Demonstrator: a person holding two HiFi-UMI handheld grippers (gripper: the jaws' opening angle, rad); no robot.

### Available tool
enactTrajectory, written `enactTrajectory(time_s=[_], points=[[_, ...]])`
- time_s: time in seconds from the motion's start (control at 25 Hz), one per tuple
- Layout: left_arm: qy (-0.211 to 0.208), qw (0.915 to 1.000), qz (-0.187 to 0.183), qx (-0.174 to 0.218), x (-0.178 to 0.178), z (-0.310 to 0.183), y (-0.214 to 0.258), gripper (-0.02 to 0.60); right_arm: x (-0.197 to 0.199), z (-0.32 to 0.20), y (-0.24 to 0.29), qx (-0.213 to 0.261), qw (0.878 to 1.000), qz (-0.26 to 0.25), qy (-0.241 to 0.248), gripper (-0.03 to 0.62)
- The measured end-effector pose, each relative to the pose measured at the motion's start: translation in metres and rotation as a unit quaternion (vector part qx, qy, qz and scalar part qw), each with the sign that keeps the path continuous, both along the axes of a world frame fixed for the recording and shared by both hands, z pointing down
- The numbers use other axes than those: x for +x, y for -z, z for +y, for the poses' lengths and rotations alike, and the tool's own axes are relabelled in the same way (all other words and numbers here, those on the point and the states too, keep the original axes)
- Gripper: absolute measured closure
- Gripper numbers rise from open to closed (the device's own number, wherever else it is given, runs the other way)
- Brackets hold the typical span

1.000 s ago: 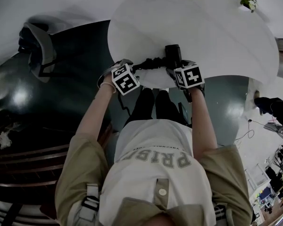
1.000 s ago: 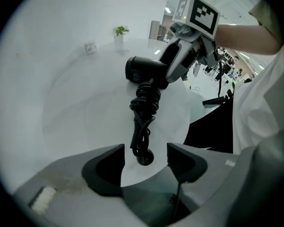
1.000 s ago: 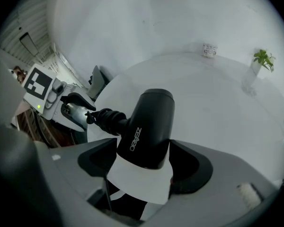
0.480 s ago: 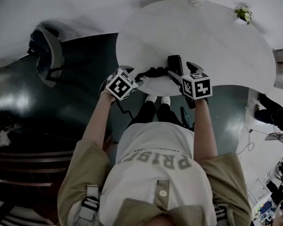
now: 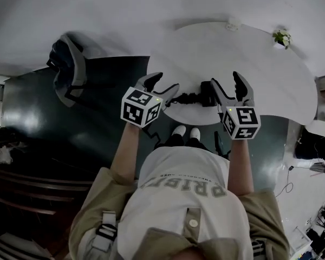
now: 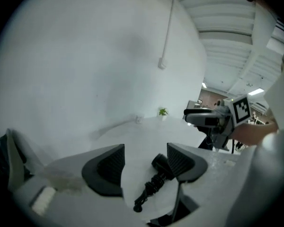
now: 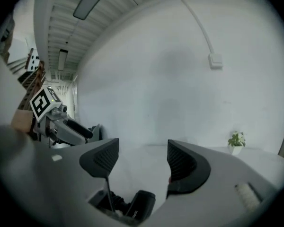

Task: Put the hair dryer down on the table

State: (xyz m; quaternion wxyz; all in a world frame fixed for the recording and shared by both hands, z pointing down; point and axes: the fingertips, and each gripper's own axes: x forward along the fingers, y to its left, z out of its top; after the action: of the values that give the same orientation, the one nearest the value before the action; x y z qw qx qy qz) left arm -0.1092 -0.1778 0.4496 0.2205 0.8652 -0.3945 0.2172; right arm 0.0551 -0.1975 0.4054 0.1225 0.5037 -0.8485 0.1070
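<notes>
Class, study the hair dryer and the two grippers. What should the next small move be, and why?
Probably draw both grippers back and leave it alone. The hair dryer lies on the table near its front edge, cord beside it. The left gripper and right gripper hang open and empty above it; the right one's jaws have just been closing slightly on nothing.

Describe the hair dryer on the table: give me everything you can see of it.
The hair dryer is black, apparently matte plastic, with a short thick barrel. It lies on the round white table, close to the near edge. Its black cord is bunched in coils to its left in the head view, near that edge. Only the table touches it; nothing grips it. Its switches and any print cannot be made out.
</notes>
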Motion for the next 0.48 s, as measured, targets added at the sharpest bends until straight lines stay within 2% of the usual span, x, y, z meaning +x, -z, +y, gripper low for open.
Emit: enactTrajectory(time_s=[0.12, 0.24, 0.36, 0.48], points=[[0.035, 0.9974, 0.028, 0.057, -0.001, -0.007, 0.037, 0.292, 0.000, 0.004, 0.032, 0.065, 0.998, -0.006, -0.004, 0.293], [0.064, 0.9889, 0.038, 0.129, -0.004, -0.012, 0.074, 0.370, 0.002, 0.009, 0.057, 0.106, 0.994, -0.016, -0.015, 0.325], [0.083, 0.9759, 0.036, 0.198, -0.006, -0.013, 0.106, 0.425, 0.005, 0.016, 0.078, 0.141, 0.989, -0.025, -0.023, 0.351], [0.094, 0.9573, 0.047, 0.269, -0.008, -0.006, 0.137, 0.472, 0.007, 0.024, 0.096, 0.169, 0.984, -0.032, -0.033, 0.386]])
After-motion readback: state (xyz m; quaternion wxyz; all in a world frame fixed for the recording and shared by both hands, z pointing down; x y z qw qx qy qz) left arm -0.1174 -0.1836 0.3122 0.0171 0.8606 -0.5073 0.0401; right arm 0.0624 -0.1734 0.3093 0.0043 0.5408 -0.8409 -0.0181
